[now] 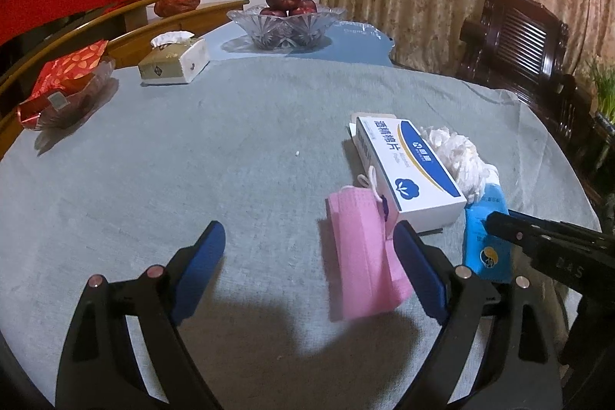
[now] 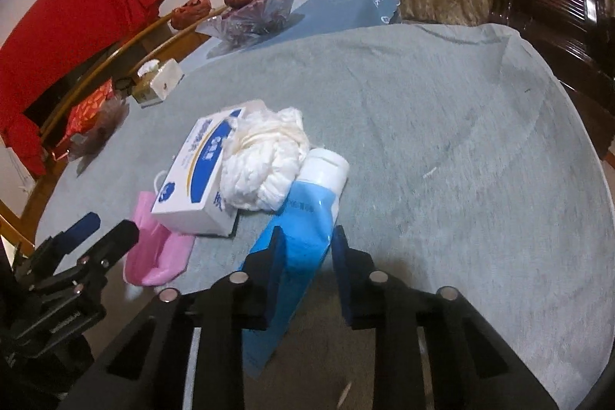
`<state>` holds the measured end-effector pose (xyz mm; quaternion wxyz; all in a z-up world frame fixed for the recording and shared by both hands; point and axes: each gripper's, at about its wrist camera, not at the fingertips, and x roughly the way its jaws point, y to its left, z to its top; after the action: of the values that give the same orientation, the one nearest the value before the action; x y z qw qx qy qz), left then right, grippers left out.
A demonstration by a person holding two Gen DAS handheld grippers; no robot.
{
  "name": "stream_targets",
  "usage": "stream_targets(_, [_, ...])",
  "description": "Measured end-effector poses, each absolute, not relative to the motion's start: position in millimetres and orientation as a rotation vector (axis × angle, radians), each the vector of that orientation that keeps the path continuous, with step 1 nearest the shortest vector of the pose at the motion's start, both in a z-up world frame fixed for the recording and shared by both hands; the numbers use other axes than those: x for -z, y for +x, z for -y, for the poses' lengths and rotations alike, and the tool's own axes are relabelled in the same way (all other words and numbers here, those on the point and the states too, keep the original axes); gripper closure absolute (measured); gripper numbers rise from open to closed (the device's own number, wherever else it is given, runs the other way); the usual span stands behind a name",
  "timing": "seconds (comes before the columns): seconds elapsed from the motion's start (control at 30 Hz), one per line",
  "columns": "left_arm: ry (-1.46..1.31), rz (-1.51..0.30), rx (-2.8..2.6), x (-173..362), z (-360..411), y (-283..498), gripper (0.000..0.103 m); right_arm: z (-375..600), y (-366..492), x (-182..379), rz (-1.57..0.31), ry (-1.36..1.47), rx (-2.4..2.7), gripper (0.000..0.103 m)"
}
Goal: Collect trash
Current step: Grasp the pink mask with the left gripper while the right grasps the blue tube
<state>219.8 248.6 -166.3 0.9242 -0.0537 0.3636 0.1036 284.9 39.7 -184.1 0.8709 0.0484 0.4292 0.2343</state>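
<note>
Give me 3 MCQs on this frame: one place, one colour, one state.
1. Where does the crumpled white tissue lie?
A. in the fruit bowl
B. against the blue-and-white box and the blue tube
C. on the chair

2. What colour is the face mask?
A. pink
B. green
C. black

3. How do the jaws of the left gripper stand?
A. shut on the mask
B. shut on nothing
C. open, wide apart

Answers: 1 B, the right wrist view shows the tissue touching both; 2 A, pink in both views; 3 C, the left wrist view shows bare tablecloth between the two pads.
</note>
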Motion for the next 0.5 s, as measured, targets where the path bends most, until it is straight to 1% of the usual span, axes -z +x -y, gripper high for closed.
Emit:
stream_targets(0.17, [-0.109,-0.749,-0.213,167,-248,220,0.016,-46,279,185,-0.899,0.069,-0.482,0.072])
stream_targets(0.3, [-0.111,-0.751,-0.216,169,-248,219,0.016,-55,281,187,-0.894,0.05,-0.487,0.072])
stream_targets(0.33, [-0.111,-0.753,-0.216,169,-248,220,0.016,-55,281,187,-0.89,0.053,-0.488,0.075])
stream_targets(0.43, [-0.114,-0.758,-0.215,170,-248,220,0.016,-44,285,186,-0.897,0.123,-0.499,0.09])
stream_targets(0.47, [-0.112,-0.761,-0.214,170,-248,220,0.016,-40,286,183,-0.896,0.139,-0.511,0.093])
stream_targets(0.5, [-0.11,-0.763,-0.213,170,-248,221,0.016,-39,285,180,-0.89,0.131,-0.516,0.094])
